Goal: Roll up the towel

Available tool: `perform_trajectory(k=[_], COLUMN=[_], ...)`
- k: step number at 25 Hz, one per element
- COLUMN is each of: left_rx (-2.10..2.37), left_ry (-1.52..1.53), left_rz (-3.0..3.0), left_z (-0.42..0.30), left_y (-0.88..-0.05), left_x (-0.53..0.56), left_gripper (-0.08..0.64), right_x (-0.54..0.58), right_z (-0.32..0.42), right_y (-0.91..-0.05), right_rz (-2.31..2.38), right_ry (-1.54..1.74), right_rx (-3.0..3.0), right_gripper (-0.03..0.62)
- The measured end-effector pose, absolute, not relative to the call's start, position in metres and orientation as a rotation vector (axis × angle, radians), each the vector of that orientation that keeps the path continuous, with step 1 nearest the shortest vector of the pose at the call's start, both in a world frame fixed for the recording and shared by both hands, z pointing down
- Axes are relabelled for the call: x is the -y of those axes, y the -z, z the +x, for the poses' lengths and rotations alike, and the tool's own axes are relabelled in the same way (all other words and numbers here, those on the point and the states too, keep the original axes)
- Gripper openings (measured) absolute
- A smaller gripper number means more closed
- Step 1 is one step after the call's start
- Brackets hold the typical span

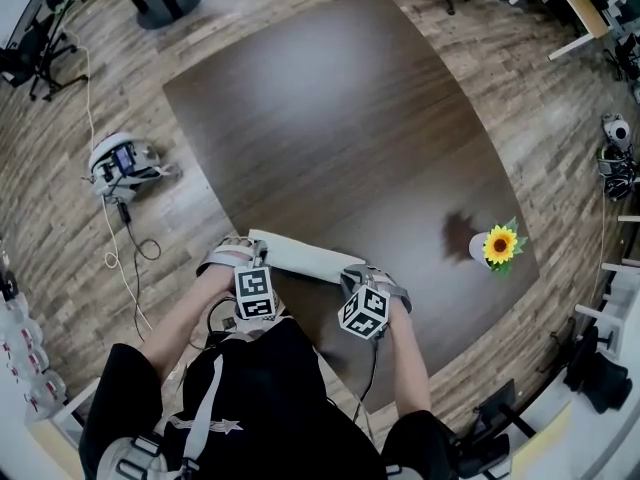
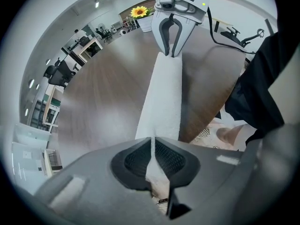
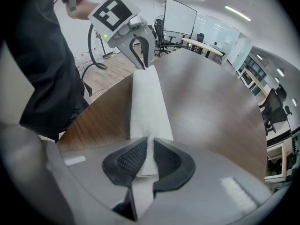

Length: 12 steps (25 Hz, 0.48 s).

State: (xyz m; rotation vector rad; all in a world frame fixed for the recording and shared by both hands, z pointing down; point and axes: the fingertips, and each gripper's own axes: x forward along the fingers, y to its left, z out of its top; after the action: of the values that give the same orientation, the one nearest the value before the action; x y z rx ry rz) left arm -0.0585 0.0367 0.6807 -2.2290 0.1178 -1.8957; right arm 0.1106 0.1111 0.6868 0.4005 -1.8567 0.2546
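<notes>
Towel (image 1: 300, 256) clamped: left gripper (image 2: 152, 150); right gripper (image 3: 149, 157)

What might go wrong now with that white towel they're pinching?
The left hand-held gripper and right hand-held gripper each pinch only a thin bit of towel, so it may slip out. The towel lies close to the table edge and might slide off. Uneven pulls may skew it.

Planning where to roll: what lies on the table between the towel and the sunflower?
Nothing. In the head view the table is bare between the towel and the sunflower.
</notes>
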Motion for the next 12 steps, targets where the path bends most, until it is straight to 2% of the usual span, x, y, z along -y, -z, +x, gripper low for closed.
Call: perform_trajectory(k=[4,12], left_rx=[-0.166,-0.286], left_ry=[1.882,1.835], left_rz=[-2.246,-2.241], left_z=[-0.057,-0.067], left_y=[-0.679,-0.656], left_x=[-0.035,-0.038], left_gripper=[0.044,0.097], right_x=[-0.110,-0.113], right_z=[0.114,0.117], right_y=[-0.685,-0.667], right_rz=[0.421,0.538], right_ry=[-0.226,-0.151], right_rx=[1.845,1.835], right_gripper=[0.054,0.144])
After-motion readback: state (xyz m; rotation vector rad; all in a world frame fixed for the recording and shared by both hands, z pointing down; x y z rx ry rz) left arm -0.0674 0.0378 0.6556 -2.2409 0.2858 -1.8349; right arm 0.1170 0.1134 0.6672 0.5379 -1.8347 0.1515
